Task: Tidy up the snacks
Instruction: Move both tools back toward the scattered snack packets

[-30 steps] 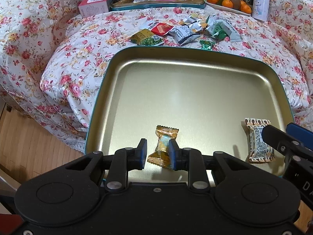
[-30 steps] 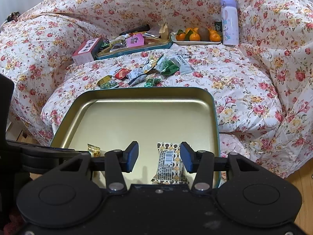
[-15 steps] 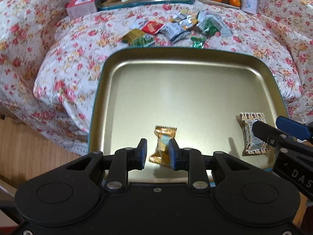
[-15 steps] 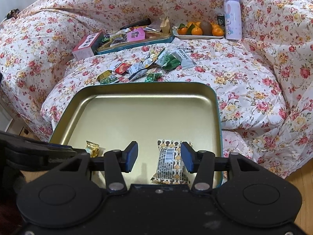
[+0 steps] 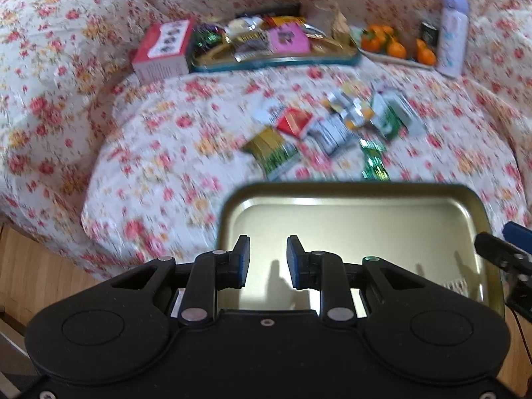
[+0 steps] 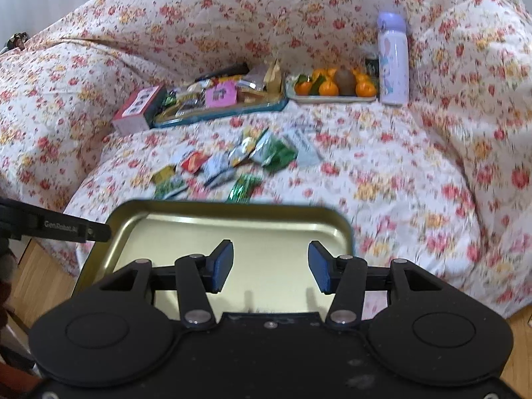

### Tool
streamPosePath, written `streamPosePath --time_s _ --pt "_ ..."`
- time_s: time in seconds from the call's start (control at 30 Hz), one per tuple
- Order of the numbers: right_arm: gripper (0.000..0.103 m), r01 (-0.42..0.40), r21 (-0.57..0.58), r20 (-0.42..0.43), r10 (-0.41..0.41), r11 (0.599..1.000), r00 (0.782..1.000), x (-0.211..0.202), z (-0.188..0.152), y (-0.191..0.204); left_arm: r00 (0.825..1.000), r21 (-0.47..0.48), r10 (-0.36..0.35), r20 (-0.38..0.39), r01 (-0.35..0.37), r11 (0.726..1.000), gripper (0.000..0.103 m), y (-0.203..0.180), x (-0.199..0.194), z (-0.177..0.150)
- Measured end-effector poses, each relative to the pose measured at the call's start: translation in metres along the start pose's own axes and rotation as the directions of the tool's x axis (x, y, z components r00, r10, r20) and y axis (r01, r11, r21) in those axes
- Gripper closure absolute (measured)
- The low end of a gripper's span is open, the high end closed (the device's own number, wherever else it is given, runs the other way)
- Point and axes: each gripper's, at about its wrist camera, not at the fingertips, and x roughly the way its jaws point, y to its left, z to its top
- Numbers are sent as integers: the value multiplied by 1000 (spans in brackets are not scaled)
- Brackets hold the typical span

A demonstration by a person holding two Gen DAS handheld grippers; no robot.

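With both the left gripper and the right gripper spread and empty over the gold tray, the loose snack packets lay just beyond its far edge, light, crinkly, slippery, best pinched by a sealed end.

Ahead of me, at twelve o'clock, the loose snacks lie scattered flat on the flowered sofa cover: a yellow-green packet at the cluster's nine o'clock side, a red one just beside it, silver and white wrappers in the middle, green packets toward three o'clock, and a small shiny green candy nearest the gold tin tray. That tray sits close below me, its floor bare where I can see it, though a patterned wrapper edge peeks at its four o'clock corner. Beyond the cluster, a second tray is filled with packets.
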Motion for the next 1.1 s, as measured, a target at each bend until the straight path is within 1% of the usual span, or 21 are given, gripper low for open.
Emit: streamPosePath --time_s 0.13,0.27,0.47,0.6,0.8,1.1 --pt "49 10 -9 24 -10 1000 1000 11 21 -3 1000 -11 5 -1 -5 1000 69 7 11 21" --pt "48 10 -10 37 -9 1000 999 23 41 -6 1000 -32 7 -18 -7 999 69 13 27 42" --pt "47 16 -14 47 -16 1000 999 42 65 -6 999 -62 1 -46 -4 998 69 18 51 62" --pt "47 18 -17 41 -17 1000 999 55 78 -6 998 -62 -12 -63 8 998 69 16 64 69" --pt "46 14 -29 25 -13 999 1000 70 83 -5 995 -75 -42 -87 35 997 69 12 84 77" --pt "46 18 -25 -37 -19 1000 999 101 87 -11 990 -45 -52 -129 46 998 69 3 108 78"
